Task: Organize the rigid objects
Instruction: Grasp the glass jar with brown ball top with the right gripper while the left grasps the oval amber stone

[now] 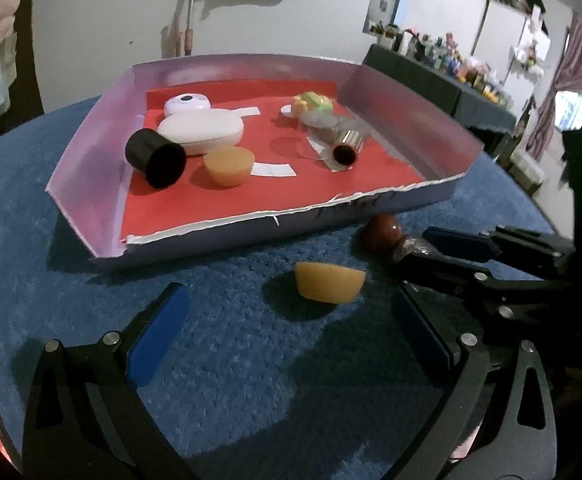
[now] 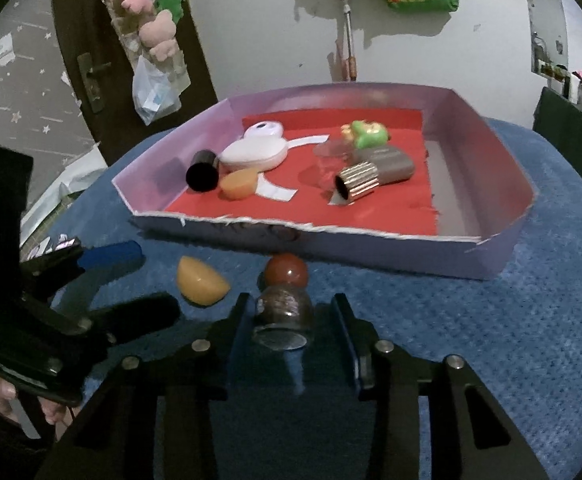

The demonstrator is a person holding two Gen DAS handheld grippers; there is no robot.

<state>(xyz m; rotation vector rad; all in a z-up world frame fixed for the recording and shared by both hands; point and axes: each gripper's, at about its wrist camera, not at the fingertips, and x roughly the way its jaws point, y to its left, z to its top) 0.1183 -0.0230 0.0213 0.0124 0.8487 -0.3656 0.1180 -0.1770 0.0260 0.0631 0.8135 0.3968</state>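
Note:
A shallow purple tray [image 1: 91, 160] [image 2: 503, 156] with a red floor sits on the blue cloth. In it lie a black cap [image 1: 156, 158], a white case [image 1: 203, 130], an orange cup [image 1: 229, 166], a green toy [image 1: 313, 104] and a gold-rimmed tube [image 1: 347, 148]. In front of the tray lie an orange half-round piece [image 1: 329, 282] [image 2: 201, 280] and a small bottle with a brown ball top [image 1: 383, 232] [image 2: 285, 300]. My left gripper [image 1: 291, 316] is open just behind the orange piece. My right gripper [image 2: 291, 320] is open, its fingers on either side of the bottle.
The blue cloth [image 1: 71, 300] covers the table around the tray. A wall with hanging items stands behind. A dark shelf of small objects [image 1: 451, 76] is at the far right.

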